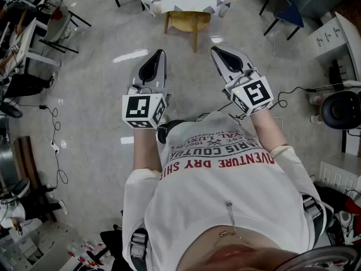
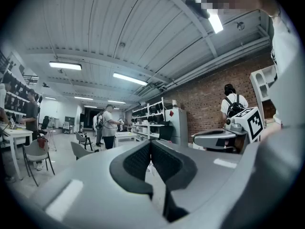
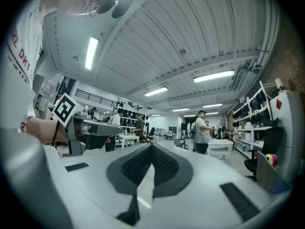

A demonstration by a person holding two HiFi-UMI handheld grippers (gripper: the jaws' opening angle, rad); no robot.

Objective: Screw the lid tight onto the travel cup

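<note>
Currently left tool point(image 1: 160, 54) and right tool point(image 1: 218, 51) point level, jaws closed on nothing.

Two grippers counted: left gripper point(image 1: 160, 54), right gripper point(image 1: 219, 51). One table point(image 1: 194, 4) at twelve o'clock, one stool point(image 1: 189, 20) below it

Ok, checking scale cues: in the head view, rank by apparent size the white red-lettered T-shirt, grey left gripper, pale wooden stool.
1. White red-lettered T-shirt.
2. Grey left gripper.
3. Pale wooden stool, though it stands farther away.
</note>
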